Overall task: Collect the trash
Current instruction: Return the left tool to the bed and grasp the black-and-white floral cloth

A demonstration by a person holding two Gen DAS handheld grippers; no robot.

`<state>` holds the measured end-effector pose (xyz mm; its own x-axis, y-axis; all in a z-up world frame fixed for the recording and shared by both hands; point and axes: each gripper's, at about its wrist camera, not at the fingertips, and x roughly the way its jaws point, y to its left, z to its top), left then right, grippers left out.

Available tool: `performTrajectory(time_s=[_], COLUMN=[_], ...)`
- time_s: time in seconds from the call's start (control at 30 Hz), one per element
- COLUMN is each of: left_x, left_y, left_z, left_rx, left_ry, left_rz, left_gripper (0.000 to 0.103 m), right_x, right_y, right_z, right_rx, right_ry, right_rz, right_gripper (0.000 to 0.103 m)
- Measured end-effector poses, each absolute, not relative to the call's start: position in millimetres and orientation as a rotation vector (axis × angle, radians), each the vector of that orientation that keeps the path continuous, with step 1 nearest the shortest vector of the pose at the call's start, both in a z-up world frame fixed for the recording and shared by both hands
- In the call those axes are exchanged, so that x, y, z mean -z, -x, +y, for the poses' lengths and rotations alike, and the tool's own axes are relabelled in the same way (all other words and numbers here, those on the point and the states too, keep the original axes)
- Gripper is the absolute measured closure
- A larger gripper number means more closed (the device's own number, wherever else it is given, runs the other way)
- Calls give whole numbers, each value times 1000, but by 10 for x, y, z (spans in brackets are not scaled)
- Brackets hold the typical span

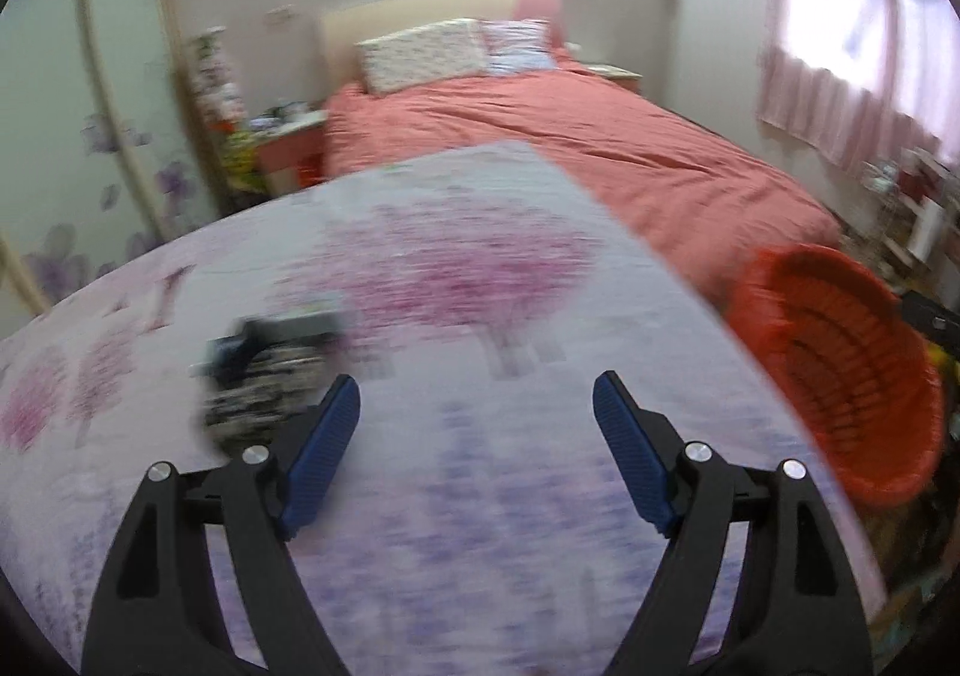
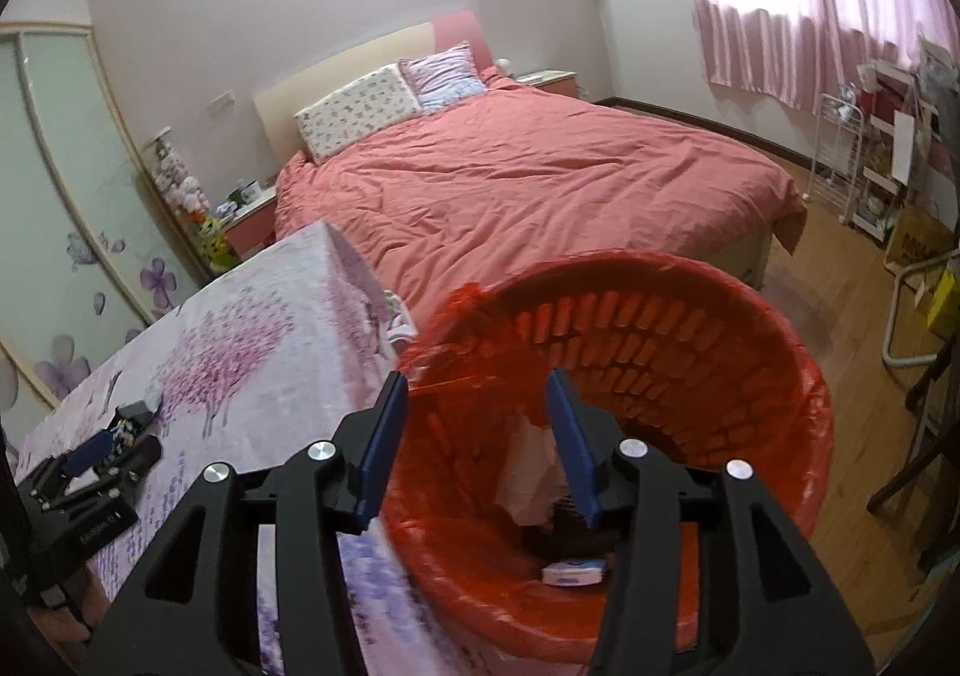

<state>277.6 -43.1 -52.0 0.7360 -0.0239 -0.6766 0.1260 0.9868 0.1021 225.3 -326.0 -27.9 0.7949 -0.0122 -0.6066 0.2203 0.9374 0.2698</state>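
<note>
My left gripper [image 1: 477, 397] is open and empty above the flowered tablecloth [image 1: 456, 268]. A dark crumpled wrapper [image 1: 264, 376], blurred, lies on the cloth just left of its left finger. The red bin [image 1: 840, 370] stands off the table's right edge. My right gripper [image 2: 477, 391] is open and empty over the red bin [image 2: 690, 328]. Inside the bin lie white crumpled paper [image 2: 531, 472] and a small white and blue packet [image 2: 573, 574]. The left gripper [image 2: 99, 451] also shows in the right wrist view beside the dark wrapper [image 2: 129, 424].
A bed with a red cover [image 2: 522, 178] stands behind the table, with a nightstand [image 2: 252, 220] to its left. A wardrobe with flower decals [image 1: 72, 123] lines the left wall. A white rack and boxes [image 2: 882, 178] stand on the wooden floor at right.
</note>
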Motion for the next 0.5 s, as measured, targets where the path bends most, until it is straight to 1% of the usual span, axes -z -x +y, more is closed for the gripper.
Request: performTrajectory(time_s=[0.1, 0.27, 0.4, 0.47, 0.5], left_x=[523, 652, 746, 799, 816], left_y=[-2771, -2920, -3054, -3138, -3165], left_z=[-74, 401, 502, 475, 462], left_rx=[-11, -77, -72, -64, -62], left_ry=[-144, -47, 1, -1, -3], left_rz=[724, 797, 836, 853, 860], left_gripper=[22, 22, 22, 23, 26], right_x=[254, 245, 221, 202, 196], right_y=[-2265, -2319, -2349, -2353, -2353], right_z=[-3067, -2757, -2560, -2485, -2453], right_rx=[103, 54, 33, 23, 20], right_ry=[-296, -245, -208, -192, -187], right_rz=[638, 659, 677, 683, 684], right_gripper=[43, 42, 42, 42, 42])
